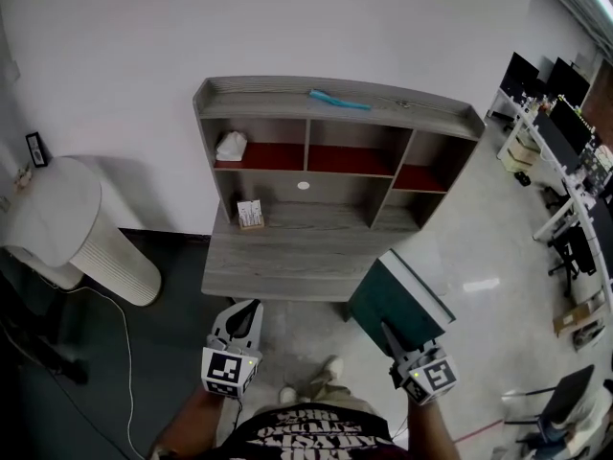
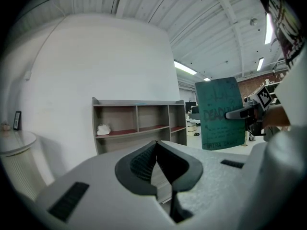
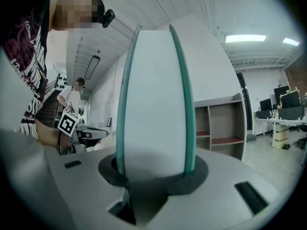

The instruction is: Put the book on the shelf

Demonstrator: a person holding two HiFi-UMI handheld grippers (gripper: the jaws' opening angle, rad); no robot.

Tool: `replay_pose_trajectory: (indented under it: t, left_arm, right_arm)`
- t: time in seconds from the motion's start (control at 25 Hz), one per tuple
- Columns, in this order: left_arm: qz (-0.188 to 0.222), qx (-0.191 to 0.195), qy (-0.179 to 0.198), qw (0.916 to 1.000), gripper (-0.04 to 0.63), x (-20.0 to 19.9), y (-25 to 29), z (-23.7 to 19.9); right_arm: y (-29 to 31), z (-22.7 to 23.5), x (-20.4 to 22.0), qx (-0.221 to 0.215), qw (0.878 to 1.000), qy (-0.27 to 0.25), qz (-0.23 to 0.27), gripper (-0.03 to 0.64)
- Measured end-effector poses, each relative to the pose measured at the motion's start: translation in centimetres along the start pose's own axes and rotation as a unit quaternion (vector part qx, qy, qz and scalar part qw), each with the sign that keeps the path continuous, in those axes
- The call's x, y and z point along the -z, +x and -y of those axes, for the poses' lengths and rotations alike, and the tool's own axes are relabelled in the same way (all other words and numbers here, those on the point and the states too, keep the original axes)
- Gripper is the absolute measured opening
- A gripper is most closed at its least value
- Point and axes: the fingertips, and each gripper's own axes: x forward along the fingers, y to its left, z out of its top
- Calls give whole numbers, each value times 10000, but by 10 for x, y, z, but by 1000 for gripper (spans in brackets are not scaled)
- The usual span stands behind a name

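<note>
A teal-covered book (image 1: pixel 397 302) stands on edge between the jaws of my right gripper (image 1: pixel 391 335), which is shut on it, in front of the shelf's right side. In the right gripper view its white page edge (image 3: pixel 154 104) fills the gap in that gripper (image 3: pixel 154 172). The grey wooden shelf unit (image 1: pixel 337 109) with red boards stands against the white wall over a desk surface (image 1: pixel 287 252). My left gripper (image 1: pixel 252 309) hovers at the desk's front edge, shut with nothing in it; its gripper (image 2: pixel 156 143) shows the tips meeting. From there the book (image 2: pixel 221 113) appears to the right.
A white crumpled object (image 1: pixel 231 146) lies in the shelf's left compartment, a teal item (image 1: pixel 339 101) on top, a small box (image 1: pixel 250 214) on the desk. A white ribbed cylinder (image 1: pixel 91 242) stands at the left. Desks with monitors (image 1: pixel 565 127) and a chair (image 1: pixel 565 391) are at the right.
</note>
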Motion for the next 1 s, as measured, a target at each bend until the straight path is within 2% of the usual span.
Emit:
replay_pose_trajectory:
  t: [0.84,1.0]
  left_arm:
    - [-153,47,-136,9998,6,17,23,-13]
    - [-218,30,43,9997,6,11,27,-17]
  right_arm:
    - [45,6,9,-214,9993,227,-183,163]
    - [50,9,7,-255,9990,334,-130,163]
